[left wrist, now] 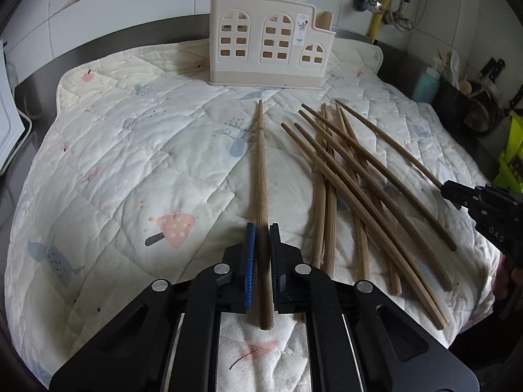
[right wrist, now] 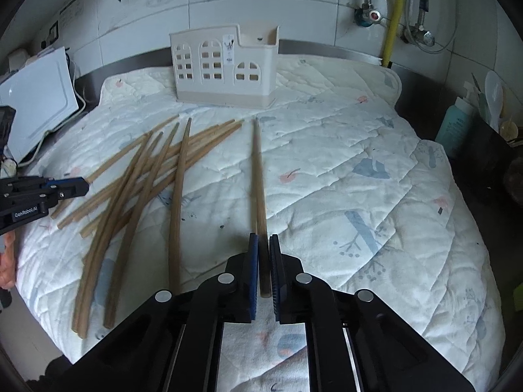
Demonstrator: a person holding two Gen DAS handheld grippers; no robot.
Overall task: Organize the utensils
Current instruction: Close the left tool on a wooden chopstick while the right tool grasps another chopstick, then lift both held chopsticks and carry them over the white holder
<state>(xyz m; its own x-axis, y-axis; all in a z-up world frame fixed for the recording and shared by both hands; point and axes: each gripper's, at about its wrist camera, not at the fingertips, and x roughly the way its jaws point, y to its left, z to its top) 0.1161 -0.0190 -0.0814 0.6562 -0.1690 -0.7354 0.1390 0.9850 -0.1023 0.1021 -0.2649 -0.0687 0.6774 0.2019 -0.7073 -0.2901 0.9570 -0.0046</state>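
Note:
My left gripper (left wrist: 262, 228) is shut on one brown wooden chopstick (left wrist: 260, 163), which points straight away toward the cream house-shaped utensil holder (left wrist: 271, 42). To its right, several loose chopsticks (left wrist: 353, 176) lie crossed on the quilted mat (left wrist: 130, 163). My right gripper (left wrist: 446, 191) enters at the right edge, pinching the end of another chopstick. In the right wrist view, the right gripper (right wrist: 263, 238) is shut on that chopstick (right wrist: 258, 176), which aims at the holder (right wrist: 225, 68). The pile (right wrist: 140, 179) lies to the left, with the left gripper (right wrist: 83, 187) beyond it.
The mat covers a steel counter against a tiled wall. A teal bottle (right wrist: 454, 130) and a dark container of kitchen tools (left wrist: 457, 98) stand at the right. A white board (right wrist: 39, 98) leans at the left. Pipes and a yellow hose (right wrist: 392, 16) run down the wall.

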